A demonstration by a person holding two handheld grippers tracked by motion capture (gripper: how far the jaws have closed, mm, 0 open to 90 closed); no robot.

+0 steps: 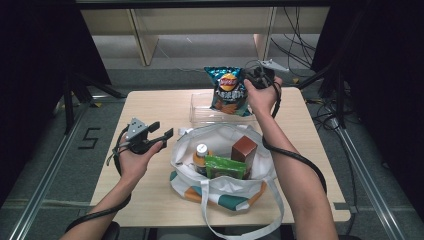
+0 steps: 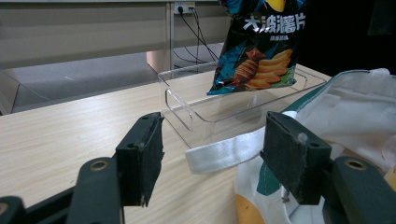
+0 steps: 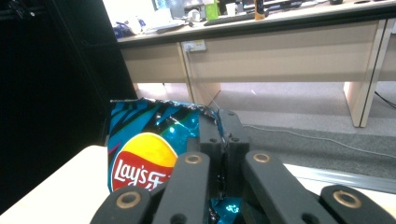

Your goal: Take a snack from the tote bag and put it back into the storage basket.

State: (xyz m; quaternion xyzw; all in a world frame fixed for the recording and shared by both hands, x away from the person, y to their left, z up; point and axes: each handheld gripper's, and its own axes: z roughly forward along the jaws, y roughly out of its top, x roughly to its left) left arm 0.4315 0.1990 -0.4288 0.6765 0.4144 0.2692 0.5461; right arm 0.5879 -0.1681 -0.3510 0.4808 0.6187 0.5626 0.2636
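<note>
The blue-and-black foil Lay's crisp bag [image 1: 229, 90] hangs upright, long axis near vertical, its crimped top edge uppermost and its printed face turned toward the person. Its lower end sits inside the clear rectangular plastic bin [image 1: 200, 114] at the far middle of the light wooden table [image 1: 150, 102]; whether it touches the bin floor cannot be told. The print carries a red-and-yellow logo and a picture of ridged crisps.

The right gripper [image 1: 255, 79] is raised over the far edge of the table, the right forearm reaching forward past the bag. In the right gripper view its jaws are pressed together on the bag's upper right corner, pinching the foil [image 3: 154, 135].

The left gripper [image 1: 162, 131] is held low at the near left, palm turned inward, pointing right toward the white fabric tote bag with teal and orange patches [image 1: 220, 192]. Its jaws stand wide apart, holding nothing. In the left gripper view a white strap [image 2: 224, 151] of the tote lies on the table between and beyond the two pads.

The tote stands open near the table's front edge, holding a bottle with a white cap [image 1: 201, 152], a brown box [image 1: 244, 148] and a green packet [image 1: 226, 166].
</note>
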